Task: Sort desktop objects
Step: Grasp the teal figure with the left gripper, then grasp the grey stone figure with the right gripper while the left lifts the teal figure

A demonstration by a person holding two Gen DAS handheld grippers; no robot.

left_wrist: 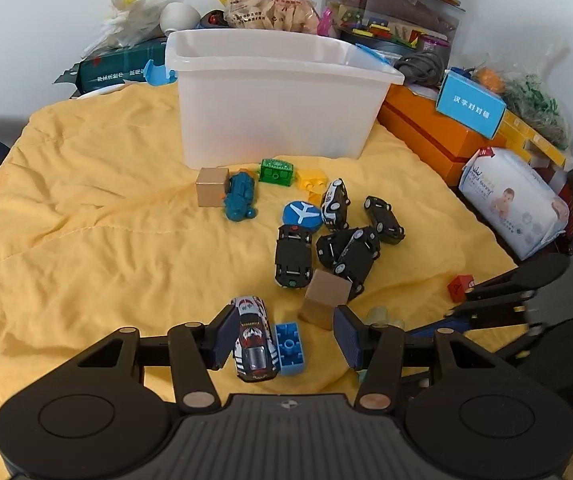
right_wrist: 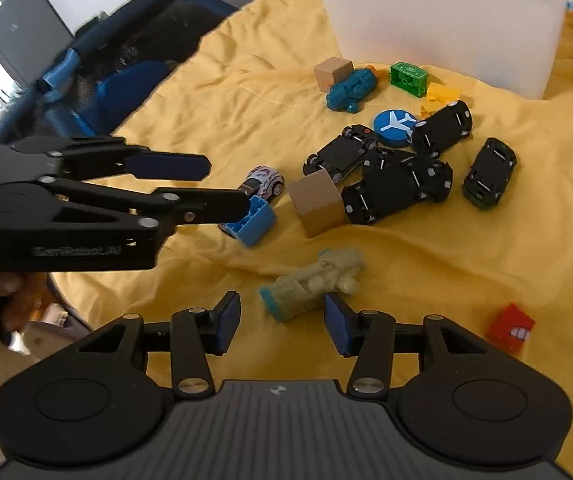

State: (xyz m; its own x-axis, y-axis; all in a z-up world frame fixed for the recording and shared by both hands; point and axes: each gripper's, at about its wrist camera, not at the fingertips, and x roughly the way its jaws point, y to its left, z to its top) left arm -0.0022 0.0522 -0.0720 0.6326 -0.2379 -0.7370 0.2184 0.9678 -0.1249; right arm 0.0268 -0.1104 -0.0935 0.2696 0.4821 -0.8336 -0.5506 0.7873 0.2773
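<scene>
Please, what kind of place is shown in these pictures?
Probably a home, perhaps a child's play corner. Toy cars and blocks lie on a yellow quilt by a plastic bin, with a wipes pack and snacks stacked against the wall.

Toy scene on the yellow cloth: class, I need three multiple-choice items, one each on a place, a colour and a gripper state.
1. Where is the white race car?
A. in the bin
B. between the left gripper's jaws
C. on the orange box

2. What colour is the airplane disc?
A. blue
B. red
C. green

3. The right gripper is:
A. shut on a cube
B. open
C. out of view

Key: 1 B, a pad stands either side. 2 A, blue with a white plane. 3 B, jaws apart around the pale green toy.
</scene>
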